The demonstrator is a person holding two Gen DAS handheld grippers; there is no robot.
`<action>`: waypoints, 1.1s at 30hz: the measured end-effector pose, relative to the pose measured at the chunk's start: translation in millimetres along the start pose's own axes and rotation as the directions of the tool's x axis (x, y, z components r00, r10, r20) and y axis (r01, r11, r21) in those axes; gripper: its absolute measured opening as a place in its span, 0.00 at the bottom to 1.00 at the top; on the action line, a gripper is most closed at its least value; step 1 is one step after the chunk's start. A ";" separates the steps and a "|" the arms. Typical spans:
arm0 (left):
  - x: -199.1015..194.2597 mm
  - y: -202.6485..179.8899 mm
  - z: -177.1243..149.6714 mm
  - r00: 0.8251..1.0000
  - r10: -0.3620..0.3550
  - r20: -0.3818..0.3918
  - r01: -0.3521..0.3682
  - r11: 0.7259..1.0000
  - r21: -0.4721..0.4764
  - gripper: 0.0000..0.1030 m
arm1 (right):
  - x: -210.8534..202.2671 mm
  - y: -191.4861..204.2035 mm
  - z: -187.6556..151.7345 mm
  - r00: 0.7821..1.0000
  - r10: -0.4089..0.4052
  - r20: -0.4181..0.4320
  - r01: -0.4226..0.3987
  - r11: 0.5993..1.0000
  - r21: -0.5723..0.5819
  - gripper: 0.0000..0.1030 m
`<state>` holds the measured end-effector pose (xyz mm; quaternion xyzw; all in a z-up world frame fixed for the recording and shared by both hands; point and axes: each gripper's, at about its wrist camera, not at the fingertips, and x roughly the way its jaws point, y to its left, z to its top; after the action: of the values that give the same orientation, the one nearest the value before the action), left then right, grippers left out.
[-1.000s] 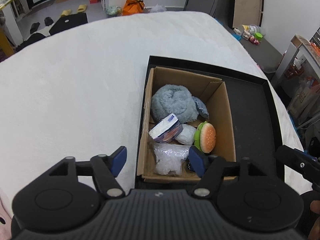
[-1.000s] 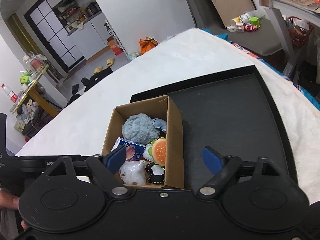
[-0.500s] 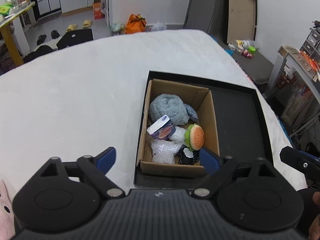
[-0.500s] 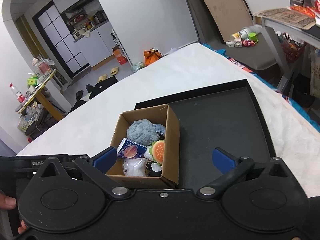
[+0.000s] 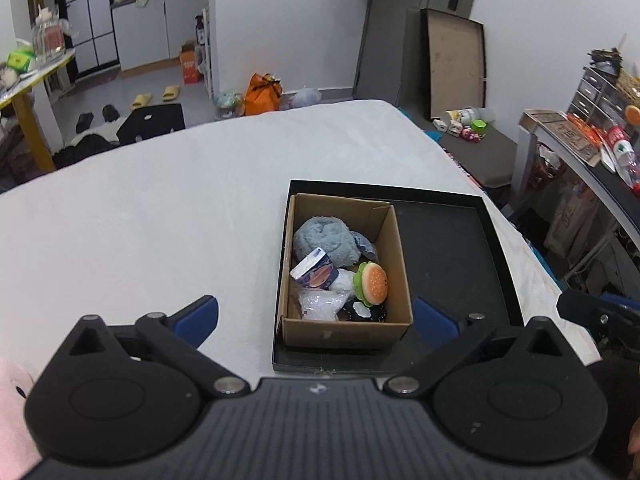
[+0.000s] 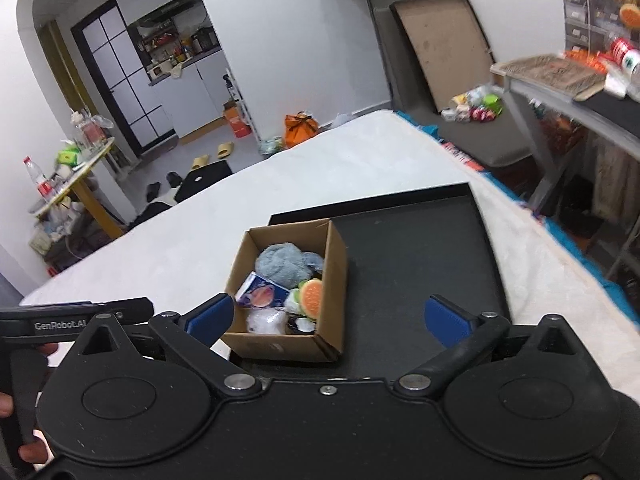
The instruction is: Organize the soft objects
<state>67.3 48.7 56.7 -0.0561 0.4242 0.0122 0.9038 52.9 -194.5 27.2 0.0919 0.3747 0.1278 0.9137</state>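
Note:
A brown cardboard box (image 5: 394, 248) (image 6: 336, 264) stands in the left part of a black tray (image 5: 448, 248) (image 6: 404, 248) on a white bed. In the box lie a grey plush (image 5: 326, 240) (image 6: 282, 262), a small purple-and-white pack (image 5: 314, 273) (image 6: 260, 294), a burger toy (image 5: 373, 283) (image 6: 310, 298), a clear plastic bag (image 5: 322, 306) (image 6: 266, 320) and a black-and-white item (image 5: 362, 312). My left gripper (image 5: 316, 318) is open and empty, above and short of the box. My right gripper (image 6: 328, 318) is open and empty, likewise back from it.
The white bed (image 5: 160, 220) spreads left and behind the tray. A pink soft thing (image 5: 14, 392) shows at the lower left edge of the left wrist view. A grey bench with toys (image 5: 476, 140) and a cluttered desk (image 6: 580, 80) stand to the right.
Both grippers have pulled back and up from the box, so it looks smaller and farther. Both jaws have opened wider. The box contents have not moved.

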 end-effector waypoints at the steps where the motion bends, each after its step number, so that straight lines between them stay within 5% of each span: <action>1: -3.6 -0.9 -2.9 1.000 0.001 0.004 -0.001 1.000 0.004 1.00 | -4.2 0.9 -2.2 1.000 -0.004 0.005 0.004 1.000 -0.005 1.00; 13: -43.3 -0.9 -30.6 0.998 -0.018 0.058 0.017 1.000 0.010 1.00 | -43.0 6.3 -21.1 0.999 0.025 0.023 -0.025 1.000 -0.016 1.00; 33: -91.4 -3.0 -75.0 0.990 -0.040 0.134 0.036 0.999 0.033 1.00 | -80.9 2.8 -65.8 0.997 -0.042 0.066 0.042 0.999 0.000 1.00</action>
<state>-48.4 39.7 79.6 -0.0493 0.3614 -0.0080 0.9311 -49.7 -211.5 35.2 0.0879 0.3462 0.1058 0.9280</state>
